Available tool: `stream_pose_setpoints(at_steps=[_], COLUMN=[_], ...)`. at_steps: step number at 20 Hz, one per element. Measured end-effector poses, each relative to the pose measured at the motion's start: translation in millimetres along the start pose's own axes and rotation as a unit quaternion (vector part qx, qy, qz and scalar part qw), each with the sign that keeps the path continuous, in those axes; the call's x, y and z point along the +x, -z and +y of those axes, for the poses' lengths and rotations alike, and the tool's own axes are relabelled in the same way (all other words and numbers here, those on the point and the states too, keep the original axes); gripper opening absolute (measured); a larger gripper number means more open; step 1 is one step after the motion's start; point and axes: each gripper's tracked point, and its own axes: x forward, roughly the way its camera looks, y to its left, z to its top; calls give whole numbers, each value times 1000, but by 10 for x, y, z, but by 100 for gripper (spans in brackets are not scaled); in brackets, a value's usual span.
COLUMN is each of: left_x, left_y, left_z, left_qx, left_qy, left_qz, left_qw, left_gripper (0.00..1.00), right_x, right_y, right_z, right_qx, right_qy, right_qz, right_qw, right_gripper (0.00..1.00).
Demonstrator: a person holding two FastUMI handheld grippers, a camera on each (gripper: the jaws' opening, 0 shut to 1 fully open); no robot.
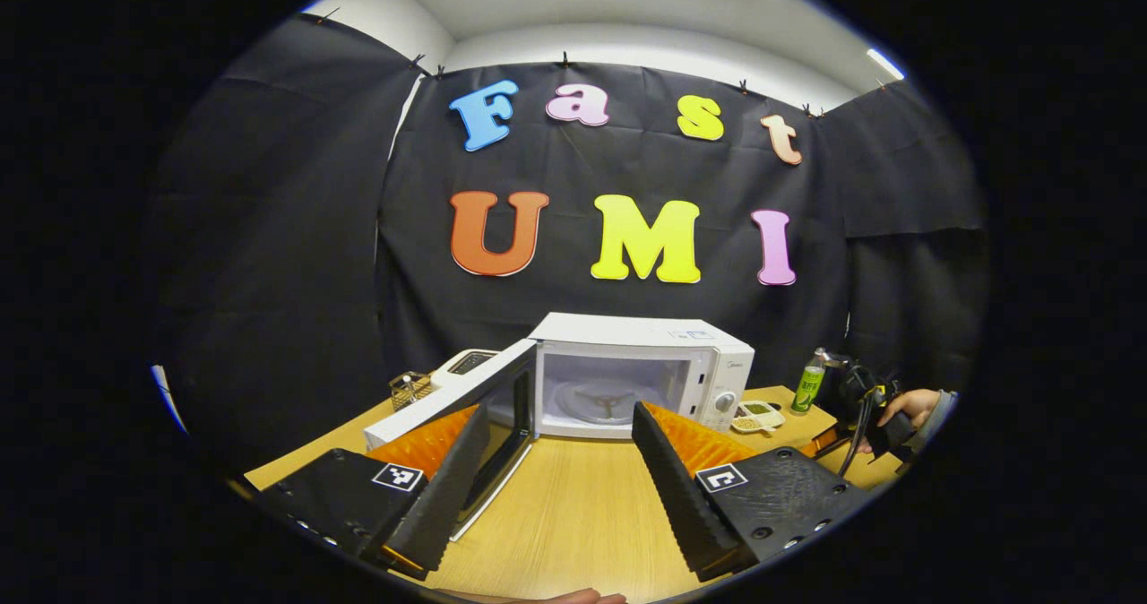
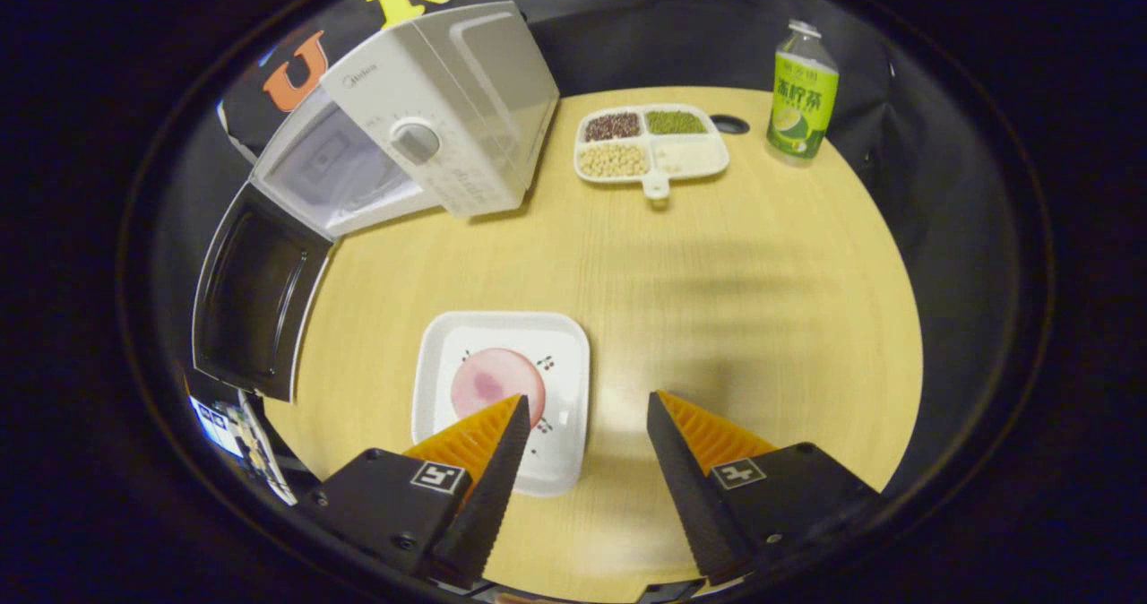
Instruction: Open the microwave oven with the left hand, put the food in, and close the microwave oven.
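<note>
The white microwave (image 1: 641,371) stands at the back of the wooden table, its door (image 1: 475,407) swung open to the left and its cavity with the glass turntable (image 1: 596,401) showing. My left gripper (image 1: 560,420) is open in front of it, holding nothing. In the right gripper view the microwave (image 2: 448,102) sits at the upper left with its door (image 2: 255,295) hanging open. A white square plate (image 2: 502,393) carrying a pink round food (image 2: 493,380) lies on the table. My right gripper (image 2: 587,411) hovers open over the plate's right edge, its left finger above the food.
A divided tray of beans (image 2: 650,142) and a green bottle (image 2: 802,93) stand right of the microwave. A toaster (image 1: 461,365) and a small wire basket (image 1: 408,389) sit behind the open door. A person's hand (image 1: 914,407) holds the other gripper at the far right.
</note>
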Motion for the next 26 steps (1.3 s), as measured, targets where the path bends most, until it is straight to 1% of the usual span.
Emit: stream_pose_setpoints(at_steps=[1,3,4,5,6,7,8,9,10,11,12,13,14,15,16,17,18,19,20,21,23,24,25,26], left_x=[4,31,59,63,68,54,40,35,32,30,37,34,28,29,35,31,37,29,17,-1,-68,-80,-105,-132], left_y=[12,29,43,60,72,67,63,59,59,61,70,68,57,44,52,65,78,92,94,100,69,41,25,8], left_z=[-2,16,44,81,90,115,149,176,213,225,220,226,225,213,196,166,157,157,159,146,115,126,157,192], left_qx=[1,5,6,7,6,5,6,9,11,14,16,17,17,16,13,12,13,16,17,18,18,19,19,18], left_qy=[0,-3,-8,-13,-15,-16,-18,-22,-28,-32,-34,-35,-36,-37,-35,-33,-34,-37,-39,-38,-34,-34,-37,-40], left_qz=[1,1,3,8,10,10,8,6,6,7,9,11,9,6,4,6,7,8,9,10,7,3,-1,-4], left_qw=[1000,1000,1000,1000,1000,1000,1000,1000,1000,999,999,999,999,999,999,999,999,999,999,999,999,999,999,999], left_gripper=[94,94,94,94,94,94,94,94,94,94,94,94,94,94,94,94,94,94,94,94,94,94,94,94], right_x=[61,161,189,218,239,236,251,258,248,280,240,255,277,275,288,297,298,298,297,285,292,246,188,137], right_y=[26,41,68,85,137,167,141,124,141,173,193,158,166,162,156,148,154,152,172,199,243,278,310,330], right_z=[24,-5,-7,26,53,72,69,92,102,103,92,52,30,11,25,34,36,41,53,45,24,21,27,16], right_qx=[5,6,9,10,10,12,4,-7,-13,-14,-9,-17,-15,-12,-11,-10,-4,4,15,18,33,42,48,52], right_qy=[-8,-5,-2,-8,-14,-17,-13,-15,-19,-31,-50,-51,-59,-66,-75,-82,-91,-103,-116,-129,-144,-153,-160,-162], right_qz=[17,40,51,58,73,87,89,90,96,105,114,116,116,115,112,107,103,102,104,109,103,99,94,90], right_qw=[1000,999,999,998,997,996,996,996,995,994,992,992,991,991,991,991,990,989,988,985,984,982,981,981], right_gripper=[70,63,70,58,66,64,60,58,34,29,17,10,14,9,0,7,5,0,4,4,4,0,4,4])
